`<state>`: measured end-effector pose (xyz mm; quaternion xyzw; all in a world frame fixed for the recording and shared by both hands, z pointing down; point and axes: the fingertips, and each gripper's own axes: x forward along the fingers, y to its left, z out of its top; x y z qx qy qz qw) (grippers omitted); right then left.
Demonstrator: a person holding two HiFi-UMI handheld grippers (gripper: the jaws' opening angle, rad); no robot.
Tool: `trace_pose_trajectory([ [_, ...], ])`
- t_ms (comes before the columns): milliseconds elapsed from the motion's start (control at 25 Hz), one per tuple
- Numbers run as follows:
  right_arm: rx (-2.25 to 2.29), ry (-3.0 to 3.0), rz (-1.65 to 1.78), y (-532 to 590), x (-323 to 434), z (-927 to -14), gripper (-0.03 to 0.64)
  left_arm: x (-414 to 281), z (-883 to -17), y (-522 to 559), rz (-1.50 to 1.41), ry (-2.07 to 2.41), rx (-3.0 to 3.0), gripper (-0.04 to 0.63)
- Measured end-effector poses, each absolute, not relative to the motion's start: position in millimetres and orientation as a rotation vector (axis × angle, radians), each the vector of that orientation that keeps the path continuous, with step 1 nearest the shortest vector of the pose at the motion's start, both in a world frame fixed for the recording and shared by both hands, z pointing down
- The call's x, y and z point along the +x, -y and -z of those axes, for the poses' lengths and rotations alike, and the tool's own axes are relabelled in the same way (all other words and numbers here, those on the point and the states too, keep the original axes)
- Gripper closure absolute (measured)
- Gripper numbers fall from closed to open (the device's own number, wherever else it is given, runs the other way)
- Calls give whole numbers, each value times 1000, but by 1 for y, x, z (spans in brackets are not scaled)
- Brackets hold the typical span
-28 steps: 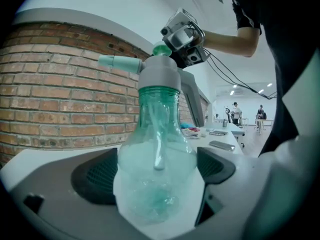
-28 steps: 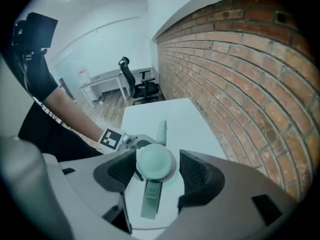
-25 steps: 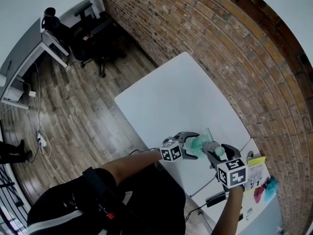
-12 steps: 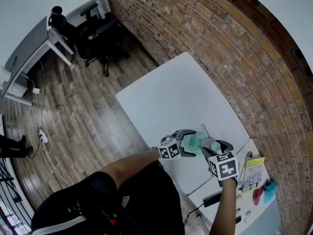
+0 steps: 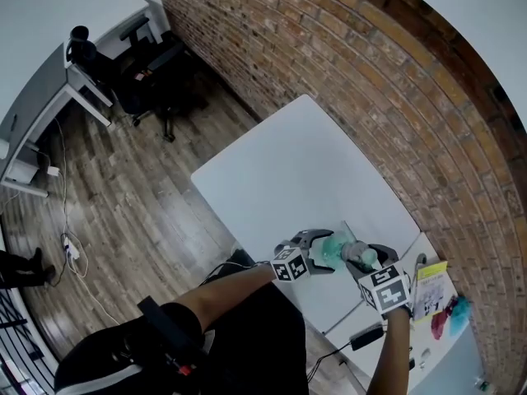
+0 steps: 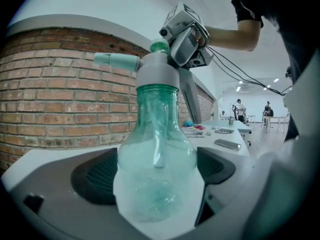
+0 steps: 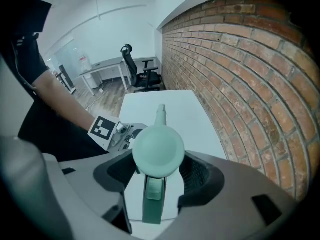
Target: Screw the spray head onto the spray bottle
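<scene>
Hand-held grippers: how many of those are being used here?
2. The left hand-held gripper clamps the spray bottle round its belly; the right hand-held gripper grips the spray head on top of it. No others are in view.

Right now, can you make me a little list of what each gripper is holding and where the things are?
left gripper: jaws closed on the round body of the spray bottle
right gripper: jaws closed on the spray head, reaching in from above
spray head position: sitting on the bottle's neck; how tightly it is screwed on cannot be told
spray bottle look: clear green, upright
place: over the white table, next to a brick wall
</scene>
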<state>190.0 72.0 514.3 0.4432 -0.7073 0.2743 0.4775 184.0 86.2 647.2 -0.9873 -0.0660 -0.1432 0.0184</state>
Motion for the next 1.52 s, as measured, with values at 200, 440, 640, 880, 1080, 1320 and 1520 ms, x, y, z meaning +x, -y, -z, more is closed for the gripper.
trace_pose_trajectory([
  [200, 941, 1769, -571, -72, 187, -515, 347, 183, -647, -85, 459, 200, -3061, 106],
  [440, 697, 1829, -461, -74, 183, -515, 347, 181, -648, -85, 463, 183, -3050, 107],
  [640, 531, 1874, -373, -76, 182, -514, 347, 178, -646, -86, 420, 214, -3081, 109],
  [880, 421, 1887, -303, -77, 182, -514, 347, 178, -629, -88, 311, 219, -3113, 109],
  [1080, 430, 1912, -291, -76, 182, -514, 347, 191, -619, -86, 279, 198, -3123, 109],
  [1320, 484, 1914, -302, -77, 184, -519, 345, 199, -622, -90, 291, 201, -3088, 109],
  [1520, 633, 1926, -360, -79, 187, -500, 345, 199, -621, -89, 275, 169, -3095, 115],
])
